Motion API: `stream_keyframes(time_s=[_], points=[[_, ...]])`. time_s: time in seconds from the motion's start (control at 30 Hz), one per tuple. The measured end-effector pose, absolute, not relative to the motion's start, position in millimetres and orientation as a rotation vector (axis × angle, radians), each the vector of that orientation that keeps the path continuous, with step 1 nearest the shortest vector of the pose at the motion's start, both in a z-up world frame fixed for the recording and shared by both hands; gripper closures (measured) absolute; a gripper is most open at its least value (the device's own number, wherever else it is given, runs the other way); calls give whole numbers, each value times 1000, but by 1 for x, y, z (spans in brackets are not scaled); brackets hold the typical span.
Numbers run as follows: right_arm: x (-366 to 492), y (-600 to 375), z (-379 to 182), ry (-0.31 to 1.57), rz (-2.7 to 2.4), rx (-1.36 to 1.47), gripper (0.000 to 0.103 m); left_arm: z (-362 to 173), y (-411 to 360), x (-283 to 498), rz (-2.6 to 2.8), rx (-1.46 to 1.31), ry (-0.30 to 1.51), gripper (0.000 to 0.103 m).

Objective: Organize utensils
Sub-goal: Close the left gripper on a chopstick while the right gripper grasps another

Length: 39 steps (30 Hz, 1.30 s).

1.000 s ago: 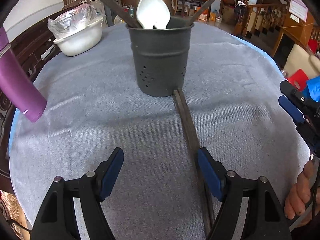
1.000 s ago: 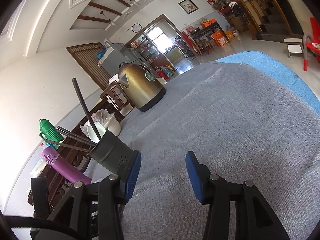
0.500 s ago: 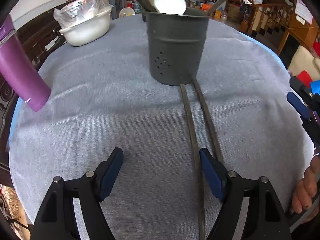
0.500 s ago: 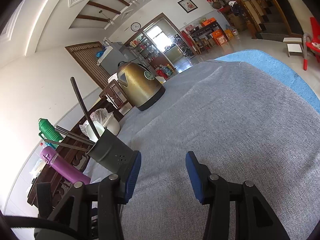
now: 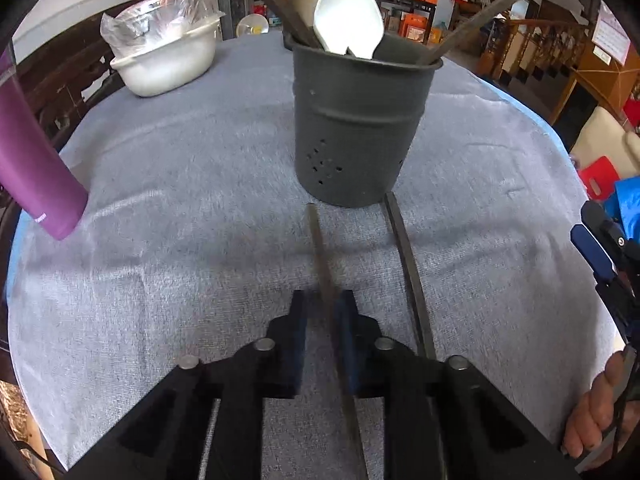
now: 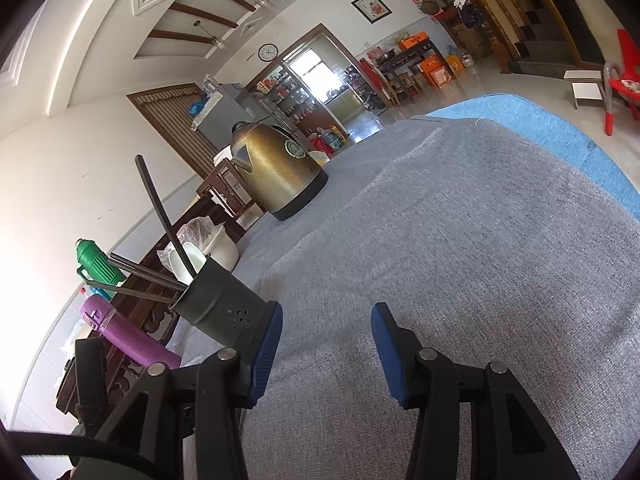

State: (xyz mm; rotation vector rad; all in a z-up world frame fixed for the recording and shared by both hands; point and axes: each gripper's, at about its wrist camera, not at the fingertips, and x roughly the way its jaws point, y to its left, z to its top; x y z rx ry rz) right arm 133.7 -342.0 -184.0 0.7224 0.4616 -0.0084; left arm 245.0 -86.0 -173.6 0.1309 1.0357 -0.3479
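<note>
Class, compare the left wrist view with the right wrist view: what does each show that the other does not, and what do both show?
Only the left wrist view: the left gripper closing around one dark chopstick, and a second chopstick lying beside it on the cloth.

Only the right wrist view: the brass kettle's whole body, a green thermos and a wall clock.

Both: the dark utensil holder with white spoons, the purple flask, the covered white bowl and the grey tablecloth.

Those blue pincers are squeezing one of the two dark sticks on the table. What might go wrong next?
The left gripper is closing on the nearer dark flat chopstick, which sits against one pad; an off-centre pinch might let it twist or slip. Its far end lies close to the dark grey metal utensil holder, so lifting could nudge it. The second chopstick might get knocked.
</note>
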Motion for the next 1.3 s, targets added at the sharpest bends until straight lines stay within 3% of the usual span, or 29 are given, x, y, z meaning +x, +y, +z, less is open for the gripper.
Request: stream_keyframes(time_s=[0.13,0.3,0.67,1.07,1.17,1.3], points=[[137,-341,-185,475,-9,722,53,-172,-68,246,-380,71,1059,86],[146,-322,-178,524,46,660,54,-164,-44,248,-418,31,1063,77],[234,-246,-165,809,215,503,77,-152,-26,277,-493,-28,1072,77],[289,-211,-188,1021,109,374,86,-146,-15,296,-608,-93,1146,77],[293,-208,-189,1032,92,349,94,-150,-19,304,-626,-98,1176,77],[289,-211,-183,1017,108,361,95,-154,-36,322,-634,-95,1213,77]])
